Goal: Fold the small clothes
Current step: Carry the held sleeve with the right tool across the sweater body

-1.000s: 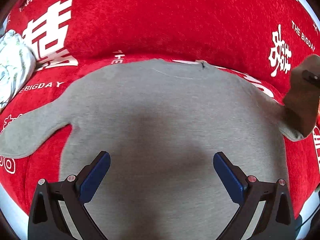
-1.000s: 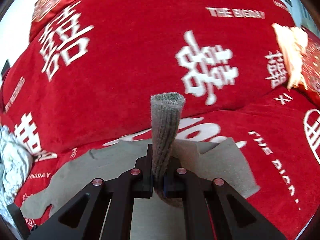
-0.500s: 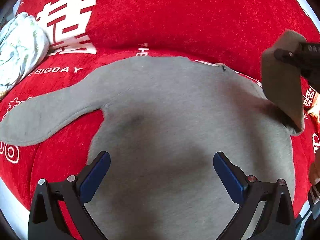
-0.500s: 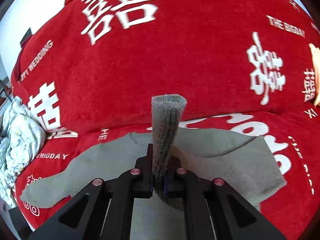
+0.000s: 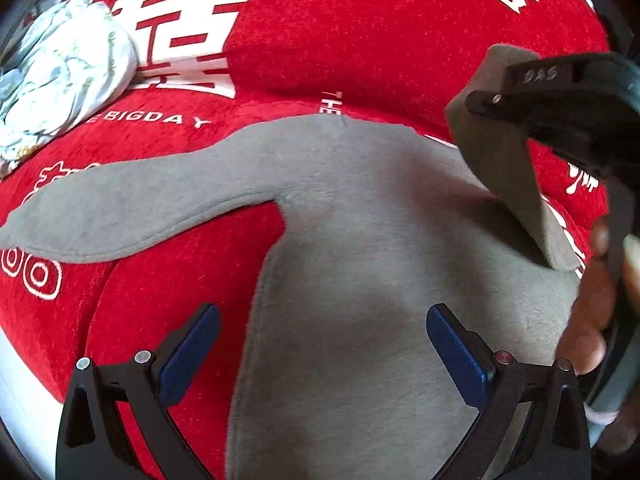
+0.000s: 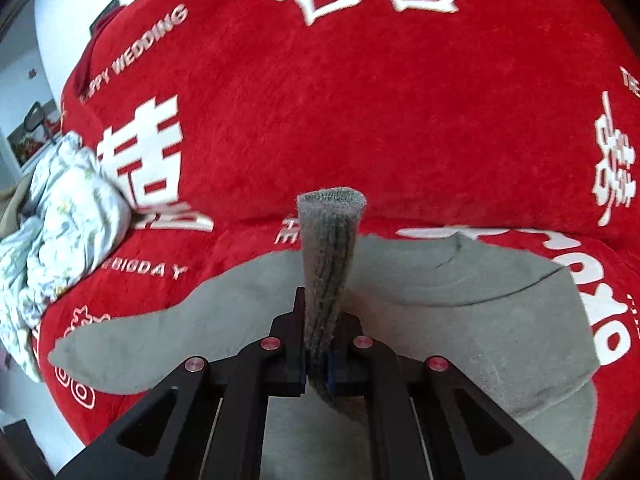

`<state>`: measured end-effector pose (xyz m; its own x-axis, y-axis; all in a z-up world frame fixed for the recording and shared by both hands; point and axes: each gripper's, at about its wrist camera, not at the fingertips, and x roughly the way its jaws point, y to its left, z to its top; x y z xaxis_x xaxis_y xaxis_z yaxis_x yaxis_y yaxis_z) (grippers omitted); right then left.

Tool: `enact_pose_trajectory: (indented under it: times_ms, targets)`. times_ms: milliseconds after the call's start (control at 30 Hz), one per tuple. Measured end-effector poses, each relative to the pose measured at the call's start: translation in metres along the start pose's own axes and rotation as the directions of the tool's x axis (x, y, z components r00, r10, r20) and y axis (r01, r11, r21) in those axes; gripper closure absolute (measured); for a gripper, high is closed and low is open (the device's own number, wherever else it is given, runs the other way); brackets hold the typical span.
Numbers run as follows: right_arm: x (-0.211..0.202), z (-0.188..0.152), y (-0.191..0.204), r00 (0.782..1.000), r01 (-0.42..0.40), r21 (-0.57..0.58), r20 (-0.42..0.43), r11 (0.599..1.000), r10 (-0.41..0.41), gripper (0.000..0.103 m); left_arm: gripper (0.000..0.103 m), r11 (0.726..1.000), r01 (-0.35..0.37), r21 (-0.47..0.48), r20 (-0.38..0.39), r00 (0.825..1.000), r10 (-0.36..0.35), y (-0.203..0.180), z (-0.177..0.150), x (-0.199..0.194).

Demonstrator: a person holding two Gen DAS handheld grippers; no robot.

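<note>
A small grey long-sleeved top [image 5: 360, 280] lies flat on the red sofa, its left sleeve [image 5: 132, 208] stretched out to the left. My right gripper [image 6: 317, 364] is shut on the ribbed cuff of the right sleeve [image 6: 330, 248] and holds it lifted over the body of the top [image 6: 460, 312]; in the left wrist view that gripper [image 5: 532, 96] and the raised sleeve [image 5: 504, 176] show at the upper right. My left gripper [image 5: 320, 356] hovers open over the top's lower body and left edge, with nothing between its blue pads [image 5: 456, 356].
The red plush sofa cover [image 5: 360, 40] with white lettering rises behind as a backrest. A crumpled white floral cloth [image 5: 60, 92] lies at the far left of the seat. A person's hand [image 5: 592, 312] holds the right gripper at the right edge of the left wrist view.
My right gripper has carried the lifted sleeve leftwards over the top's body. The left gripper has shifted so the top's left sleeve and side edge now sit nearer the middle of its view.
</note>
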<state>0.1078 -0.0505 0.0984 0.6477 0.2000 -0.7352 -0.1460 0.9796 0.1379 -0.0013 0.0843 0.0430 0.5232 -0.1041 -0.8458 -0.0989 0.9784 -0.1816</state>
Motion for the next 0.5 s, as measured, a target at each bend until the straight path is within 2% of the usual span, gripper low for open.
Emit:
enact_pose_trajectory:
  times_ms: [267, 500]
  targets:
    - [0.036, -0.027, 0.014, 0.995, 0.003, -0.032, -0.095, 0.999, -0.006, 0.096, 0.0, 1.0, 0.002, -0.029, -0.022, 1.0, -0.003, 0.013, -0.006, 0.006]
    - [0.055, -0.049, 0.016, 0.987, -0.038, -0.036, -0.158, 0.999, 0.032, 0.096, 0.0, 0.999, -0.005, -0.048, -0.031, 1.0, 0.004, 0.024, -0.012, 0.008]
